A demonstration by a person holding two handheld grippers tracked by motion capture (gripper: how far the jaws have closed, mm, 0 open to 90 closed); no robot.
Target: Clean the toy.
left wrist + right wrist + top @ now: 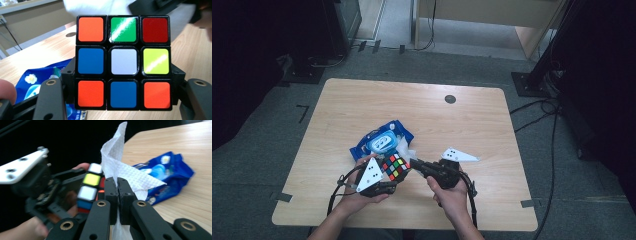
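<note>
Left tool (120, 100) is clamped on the cube (123, 62), lifting it off the table (472, 125) so a face is exposed; right tool (117, 185), beside the cube, pinches a wipe (125, 172), probably to clean it; wipe pack (384, 140) lies just beyond the cube

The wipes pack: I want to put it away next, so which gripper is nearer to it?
Left. The left gripper, clamped on the cube, sits at the blue wipes pack's near edge. The right gripper, pinching a white wipe, is just right of the cube, slightly farther off.
</note>
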